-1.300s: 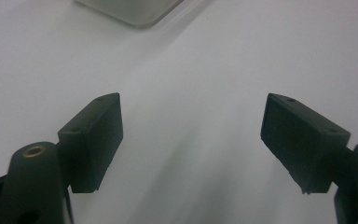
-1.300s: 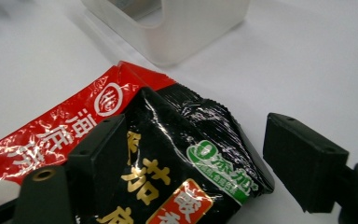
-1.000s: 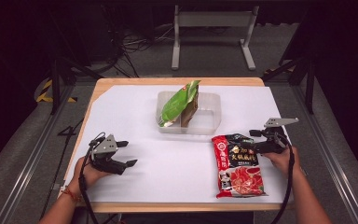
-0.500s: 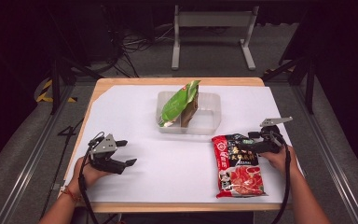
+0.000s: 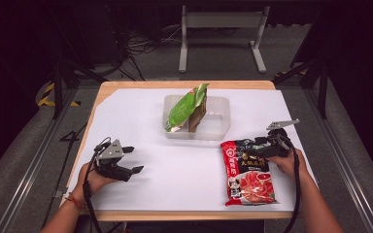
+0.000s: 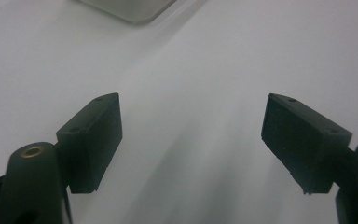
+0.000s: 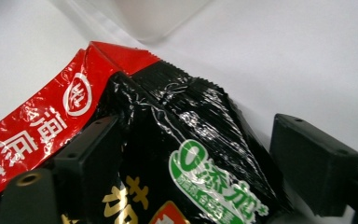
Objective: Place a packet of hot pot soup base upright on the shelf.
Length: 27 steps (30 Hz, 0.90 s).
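Right gripper [image 7: 193, 154], jaws spread astride the red-and-black packet [image 7: 168, 154] top edge (not yet pinching): I would close squarely before lifting. Left gripper [image 6: 191, 140] spread, idle.

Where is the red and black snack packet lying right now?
In the high view, the red and black snack packet lies flat on the white table cover, near the right front, just in front of the clear tray, with the right gripper at its top end.
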Tool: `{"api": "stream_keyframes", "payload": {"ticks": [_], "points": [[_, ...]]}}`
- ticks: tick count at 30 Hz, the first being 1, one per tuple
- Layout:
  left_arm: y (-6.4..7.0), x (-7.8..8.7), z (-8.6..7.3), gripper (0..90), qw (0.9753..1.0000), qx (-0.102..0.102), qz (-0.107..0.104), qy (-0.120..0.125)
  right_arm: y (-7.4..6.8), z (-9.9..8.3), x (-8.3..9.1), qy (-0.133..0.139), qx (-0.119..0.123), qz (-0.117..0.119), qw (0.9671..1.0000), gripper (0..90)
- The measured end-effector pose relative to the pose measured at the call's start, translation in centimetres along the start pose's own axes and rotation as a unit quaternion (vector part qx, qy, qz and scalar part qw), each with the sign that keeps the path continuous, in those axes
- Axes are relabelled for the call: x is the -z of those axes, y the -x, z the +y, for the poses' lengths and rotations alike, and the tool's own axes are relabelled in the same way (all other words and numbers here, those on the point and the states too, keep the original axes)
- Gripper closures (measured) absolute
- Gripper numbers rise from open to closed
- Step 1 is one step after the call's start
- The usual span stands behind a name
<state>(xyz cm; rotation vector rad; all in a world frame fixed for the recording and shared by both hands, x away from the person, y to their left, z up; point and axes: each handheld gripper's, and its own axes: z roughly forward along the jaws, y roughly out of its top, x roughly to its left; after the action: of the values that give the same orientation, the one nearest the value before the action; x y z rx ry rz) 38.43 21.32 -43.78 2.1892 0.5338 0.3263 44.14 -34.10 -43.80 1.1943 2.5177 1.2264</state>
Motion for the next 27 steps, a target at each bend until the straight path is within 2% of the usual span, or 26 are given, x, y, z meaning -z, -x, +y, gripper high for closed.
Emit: {"api": "stream_keyframes", "payload": {"ticks": [3,6,8,9,12,15,22,25,27], "points": [[0.0,0.0,0.0,21.0,1.0000,0.003,-0.001,0.000,-0.2,0.0,-0.2,-0.002,0.007,0.010,0.9999,21.3],[-0.1,0.0,-0.1,20.8,1.0000,0.004,-0.002,-0.001,-0.6,0.1,-0.3,-0.007,0.011,0.007,0.9999,26.2],[0.0,-0.1,0.0,20.8,1.0000,0.001,-0.001,-0.002,-0.5,0.1,-0.2,-0.004,0.004,0.005,1.0000,37.4],[0.0,-0.1,0.0,20.7,1.0000,0.002,-0.002,-0.002,-0.3,0.0,0.0,-0.001,-0.006,0.012,0.9999,45.2],[0.0,-0.1,0.0,20.7,1.0000,0.001,-0.003,-0.004,-0.1,-0.1,0.1,-0.003,-0.011,0.018,0.9998,53.9],[0.1,-0.2,-0.1,20.8,1.0000,0.001,-0.002,-0.006,-0.1,-0.1,0.1,-0.003,-0.013,0.023,0.9996,57.4],[0.1,-0.1,-0.1,21.0,1.0000,0.001,0.001,-0.005,0.3,-0.6,1.1,0.012,-0.017,0.055,0.9983,74.6],[0.1,-0.1,-0.1,21.0,1.0000,0.001,0.001,-0.005,0.5,-1.0,1.7,0.024,-0.018,0.075,0.9967,81.0],[0.1,-0.1,-0.1,21.0,1.0000,0.000,0.002,-0.005,0.4,-1.0,2.1,0.030,-0.016,0.080,0.9962,83.2]]}}
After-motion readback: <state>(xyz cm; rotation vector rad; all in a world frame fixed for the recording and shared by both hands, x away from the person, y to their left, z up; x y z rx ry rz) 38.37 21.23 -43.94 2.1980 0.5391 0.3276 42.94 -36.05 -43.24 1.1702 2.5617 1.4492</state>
